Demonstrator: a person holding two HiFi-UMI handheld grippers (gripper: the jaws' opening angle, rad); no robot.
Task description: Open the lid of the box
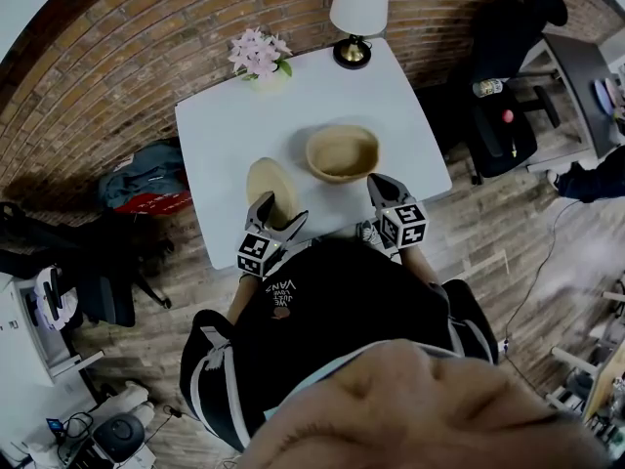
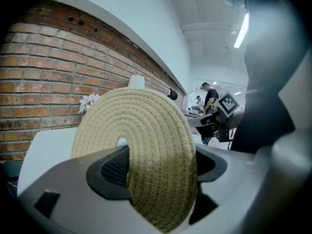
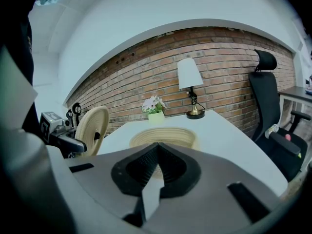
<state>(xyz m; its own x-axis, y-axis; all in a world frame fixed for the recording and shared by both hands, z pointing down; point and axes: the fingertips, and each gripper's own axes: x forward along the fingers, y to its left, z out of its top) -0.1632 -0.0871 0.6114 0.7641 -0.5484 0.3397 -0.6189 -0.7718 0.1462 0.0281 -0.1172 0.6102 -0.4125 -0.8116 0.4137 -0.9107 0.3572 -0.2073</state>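
Note:
The round woven box stands open near the table's front edge, and I see its rim just past my right gripper. The flat woven lid is off the box, to its left, held on edge. My left gripper is shut on it, and the lid fills the left gripper view with a pad on each face, the gripper clamping its lower part. In the right gripper view the lid shows at the left. My right gripper hovers at the box's right front, its jaws shut on nothing.
On the white table a lamp and a small pot of pink flowers stand at the far edge. A black office chair is to the right and a bag lies on the floor to the left.

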